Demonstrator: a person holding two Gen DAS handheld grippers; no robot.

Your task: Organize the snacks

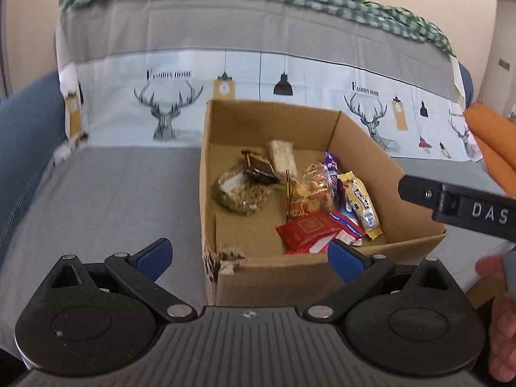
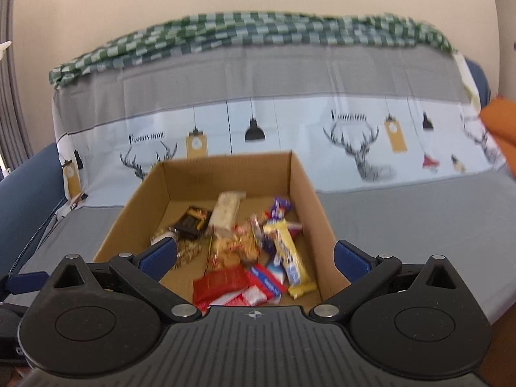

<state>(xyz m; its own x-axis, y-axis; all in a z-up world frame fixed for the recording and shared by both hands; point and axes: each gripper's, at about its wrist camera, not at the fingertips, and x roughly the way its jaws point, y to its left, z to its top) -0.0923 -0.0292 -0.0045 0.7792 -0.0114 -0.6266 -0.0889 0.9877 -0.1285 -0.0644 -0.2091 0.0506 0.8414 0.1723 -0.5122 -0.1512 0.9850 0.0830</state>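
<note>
An open cardboard box point(image 1: 222, 129) point(image 2: 309, 193) sits on a sofa seat and holds several wrapped snacks: a red packet point(image 1: 306, 230) point(image 2: 221, 282), a yellow bar point(image 1: 362, 206) point(image 2: 290, 259), a clear bag of biscuits point(image 1: 314, 188) point(image 2: 237, 246), a bag of brownish grains point(image 1: 238, 190), a dark packet point(image 1: 259, 169) point(image 2: 192, 221) and a white bar point(image 1: 283, 156) point(image 2: 225, 209). My left gripper point(image 1: 248, 256) stands open just before the box's near wall, nothing between its blue pads. My right gripper point(image 2: 256, 258) is open above the box's near edge, empty. The right gripper's black body point(image 1: 461, 206) shows at the right of the left wrist view.
The sofa seat point(image 1: 113, 200) point(image 2: 403, 225) is covered by a grey sheet; its backrest point(image 1: 258, 74) bears a deer-and-lamp print, with a green checked cloth point(image 2: 258, 32) on top. An orange cushion point(image 1: 496, 142) lies at the right. The box's near corner point(image 1: 225, 258) is torn. A hand point(image 1: 500, 322) shows at the right.
</note>
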